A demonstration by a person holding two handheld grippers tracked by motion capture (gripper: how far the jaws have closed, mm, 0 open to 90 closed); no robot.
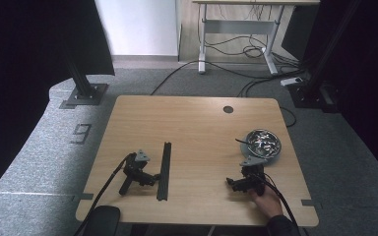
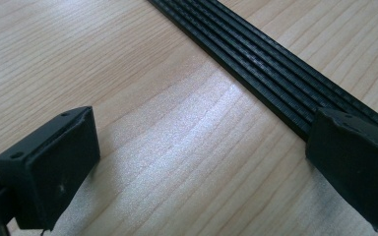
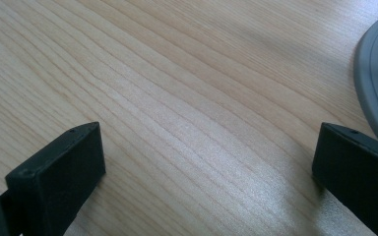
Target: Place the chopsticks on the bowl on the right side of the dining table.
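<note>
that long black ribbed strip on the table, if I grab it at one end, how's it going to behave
The black ribbed strip looks long, thin and flat on the table, so it probably won't roll. Lifted by one end it may sag or swing. The lengthwise ridges in the left gripper view could let a claw slide along it.

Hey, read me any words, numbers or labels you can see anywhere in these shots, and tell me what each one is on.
"9": a dark numeral marked on the grey carpet, left of the wooden table.
No other text is legible: the black ribbed strip, the metal bowl and both tools carry nothing readable.
</note>
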